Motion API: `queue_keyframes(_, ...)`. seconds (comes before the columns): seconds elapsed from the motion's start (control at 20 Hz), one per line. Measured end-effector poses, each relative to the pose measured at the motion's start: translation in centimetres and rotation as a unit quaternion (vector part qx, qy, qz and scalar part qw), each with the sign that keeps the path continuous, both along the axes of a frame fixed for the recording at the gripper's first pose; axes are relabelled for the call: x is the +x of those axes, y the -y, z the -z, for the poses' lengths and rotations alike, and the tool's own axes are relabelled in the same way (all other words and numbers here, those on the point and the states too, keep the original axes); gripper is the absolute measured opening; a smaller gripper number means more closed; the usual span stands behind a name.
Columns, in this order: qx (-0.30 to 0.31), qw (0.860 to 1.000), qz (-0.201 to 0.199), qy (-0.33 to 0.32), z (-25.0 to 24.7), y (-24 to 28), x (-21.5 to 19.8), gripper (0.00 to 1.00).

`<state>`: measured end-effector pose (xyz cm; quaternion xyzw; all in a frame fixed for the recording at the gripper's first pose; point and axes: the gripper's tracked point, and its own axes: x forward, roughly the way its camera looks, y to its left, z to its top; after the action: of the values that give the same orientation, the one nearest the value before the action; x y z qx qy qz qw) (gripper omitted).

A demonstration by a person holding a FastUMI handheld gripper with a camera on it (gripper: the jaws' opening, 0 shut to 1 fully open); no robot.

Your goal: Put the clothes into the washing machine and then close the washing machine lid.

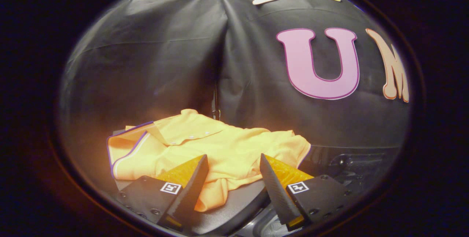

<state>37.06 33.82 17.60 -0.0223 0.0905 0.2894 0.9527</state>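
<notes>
One garment is in play. The gripper (233,169) has its jaws spread wide at the bottom centre of the frame, pinching nothing. The two fingers (192,182) angle outward, and the lower hem of a yellow shirt (220,149) lies in the gap between them.

The shirt is spread out, rumpled, across the lower middle of the frame. It rests on a dark grey surface (234,204) that looks like the washing machine lid, though this cannot be confirmed. Part of the hem hangs over the near edge of that surface, close to the left finger. A collar with small buttons (190,134) sits toward the far side, and a sleeve with purple trim (126,145) lies at lower left. Dark machine parts (351,167) show at lower right, beyond the right finger.

Assessment: the shirt is judged light, soft and limp. It will sag and trail when lifted, and it carries no risk of breakage. A thin single layer may slip from the pads. The better hold is a bunched fold near the middle of the body, just ahead of the fingers, so that most of the cloth rises together.

Status: loading is not yet done.
</notes>
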Motion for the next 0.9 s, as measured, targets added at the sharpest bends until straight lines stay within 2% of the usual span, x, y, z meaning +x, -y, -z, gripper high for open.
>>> queue_keyframes(0.1,0.014,1.0,-0.008,-0.009,0.1,-0.2,-0.3,0.9)
queue_keyframes(0.35,0.042,0.999,-0.014,-0.019,-0.3,-0.3,-0.6,0.27)
queue_keyframes(0.55,0.029,1.0,-0.002,0.001,-0.9,0.3,-0.7,0.08)
queue_keyframes(0.75,-0.009,0.999,0.028,0.033,-2.1,2.9,-0.2,0.08)
queue_keyframes(0.9,-0.004,0.998,0.055,0.031,-3.1,5.8,-0.3,0.08)
